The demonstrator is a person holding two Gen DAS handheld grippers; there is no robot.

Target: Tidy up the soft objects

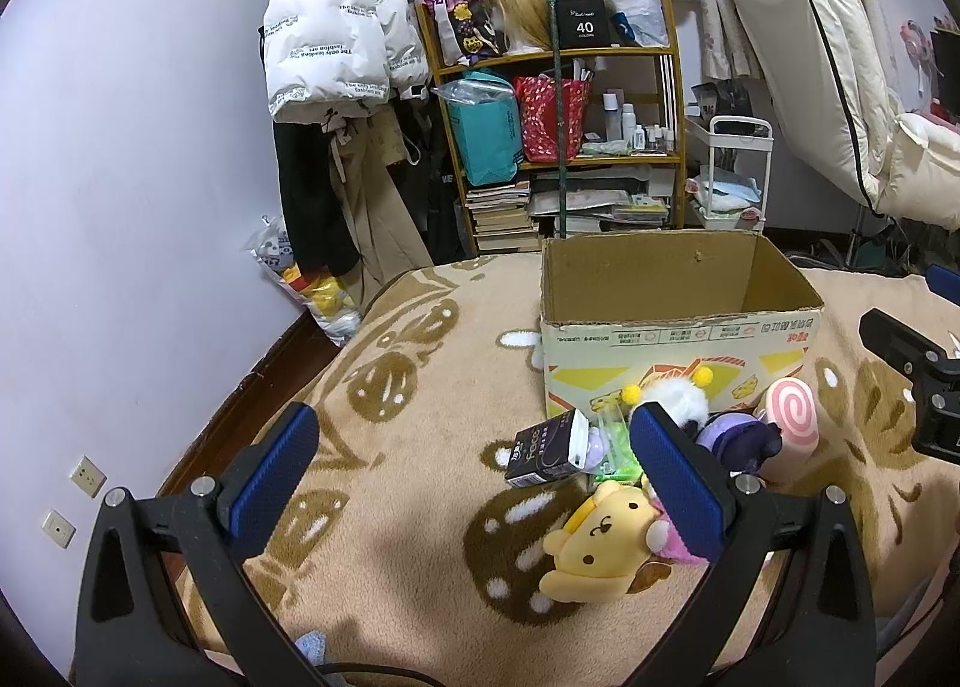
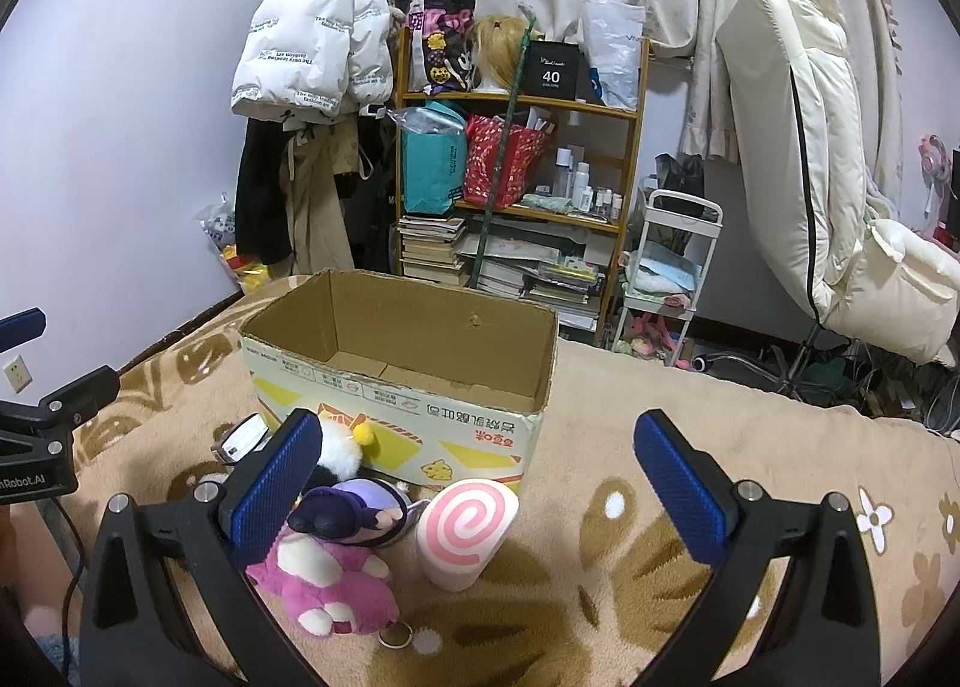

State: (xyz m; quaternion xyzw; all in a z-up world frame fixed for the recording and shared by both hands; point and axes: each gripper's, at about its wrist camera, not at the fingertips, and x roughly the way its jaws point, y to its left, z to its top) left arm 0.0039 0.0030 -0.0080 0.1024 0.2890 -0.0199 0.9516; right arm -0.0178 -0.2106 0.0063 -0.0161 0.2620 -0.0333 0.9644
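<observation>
- Both our grippers hang released, nothing between the fingers: left gripper [image 1: 477, 483], right gripper [image 2: 477, 486], above the patterned blanket [image 2: 690, 399] on the bed.
- Nearest us, the yellow dog plush [image 1: 591, 543] and the pink plush [image 2: 330, 585] lie touching; closing on one may drag its neighbour.
- A key ring [image 2: 394, 637] trails from the pink plush and could snag the pile.
- The pink swirl roll cushion [image 2: 465, 531] stands on end; we judge a nudge would roll it.
- The tissue pack [image 1: 549, 450] is mixed in and could be grabbed by mistake.
- Beyond, the empty cardboard box [image 2: 420, 327] looks light; a bump may shove it.
</observation>
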